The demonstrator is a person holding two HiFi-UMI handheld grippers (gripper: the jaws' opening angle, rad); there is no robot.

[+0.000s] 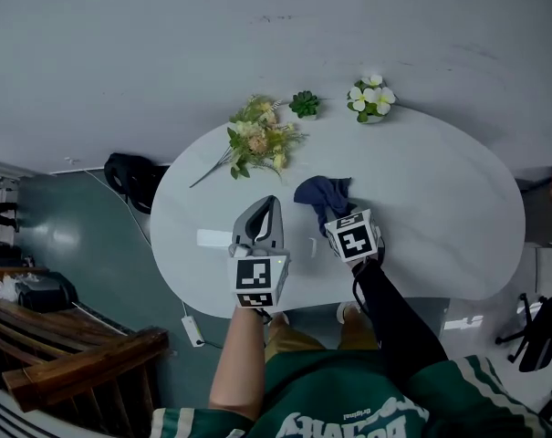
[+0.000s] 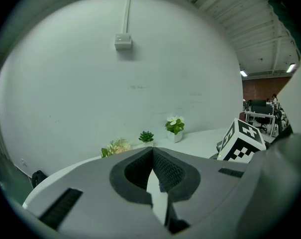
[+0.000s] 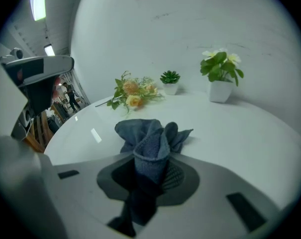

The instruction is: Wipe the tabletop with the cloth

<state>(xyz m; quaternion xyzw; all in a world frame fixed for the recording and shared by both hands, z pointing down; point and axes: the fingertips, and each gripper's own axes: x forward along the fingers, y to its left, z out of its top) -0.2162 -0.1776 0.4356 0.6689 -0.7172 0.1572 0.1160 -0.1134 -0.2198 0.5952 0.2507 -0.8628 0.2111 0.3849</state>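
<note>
On the white tabletop, near its middle: right gripper is pinching the dark blue cloth.
Right jaws are gripping a bunched fold of the cloth, and the rest is lying crumpled on the tabletop just ahead of the tips. Left gripper is hovering just beside it, to the left, its jaws meeting at the tips with nothing between them. Flower bouquet, small succulent and white-flowered pot are sitting along the far edge, apart from the cloth.
</note>
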